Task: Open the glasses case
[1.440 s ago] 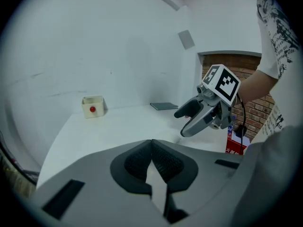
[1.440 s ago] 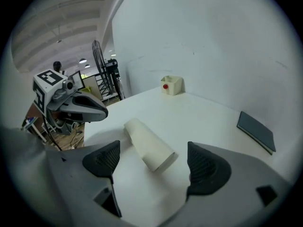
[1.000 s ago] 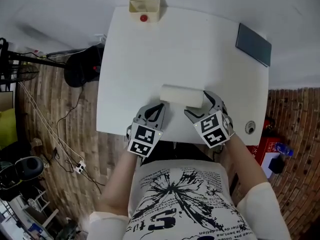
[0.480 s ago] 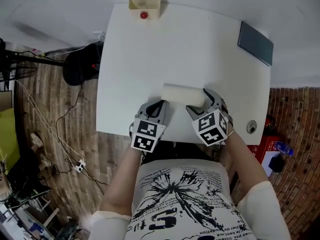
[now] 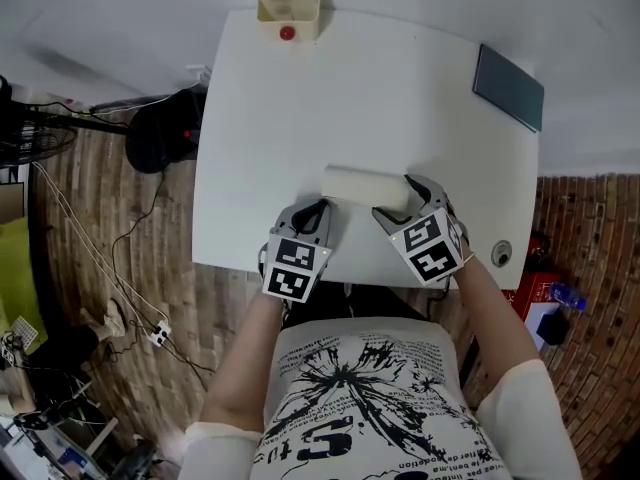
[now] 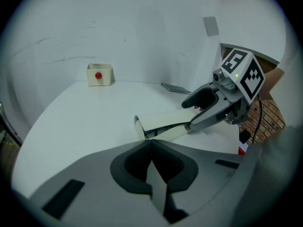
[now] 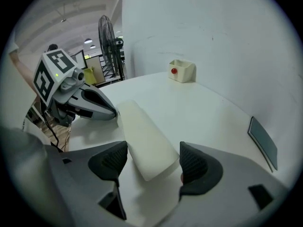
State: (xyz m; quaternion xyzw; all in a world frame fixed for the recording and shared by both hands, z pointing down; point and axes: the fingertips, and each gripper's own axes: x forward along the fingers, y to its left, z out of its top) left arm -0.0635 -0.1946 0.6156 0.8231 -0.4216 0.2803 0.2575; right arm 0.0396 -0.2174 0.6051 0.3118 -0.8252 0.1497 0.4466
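Bracketing the end of the glasses case [image 5: 365, 188] that lies toward the right of the head view, the right gripper [image 7: 152, 150] has its jaws about two-thirds open, with the case's blunt end between them. Both ribbed pads [image 7: 111, 161] look to be against the case's long sides, so I read this as a grip, probably to pin the body while the lid is worked. Those jaws have just been closing in on the case.

The left gripper [image 6: 151, 143] has its jaws pressed together with nothing in them. Its tip aims at the case's other end, just beside it, toward the lower middle of the head view. A closed tip makes a thin wedge, which would suit prying at the seam. In the left gripper view, a dark slit already shows between the case's upper flap and its lower half, so the lid may be slightly parted. I cannot say it is truly open.

The case lies crosswise near the lower edge of the white table [image 5: 400, 98], close to the person and within easy reach of both tools. It is well apart from the small box [image 5: 290, 8] at the top edge and the dark flat slab [image 5: 508, 86] at the upper right.

Compared with a second ago, the case sits in much the same spot. The left gripper's marker cube has rolled a little and edged up the frame, and the right cube has turned slightly as its jaws narrowed.
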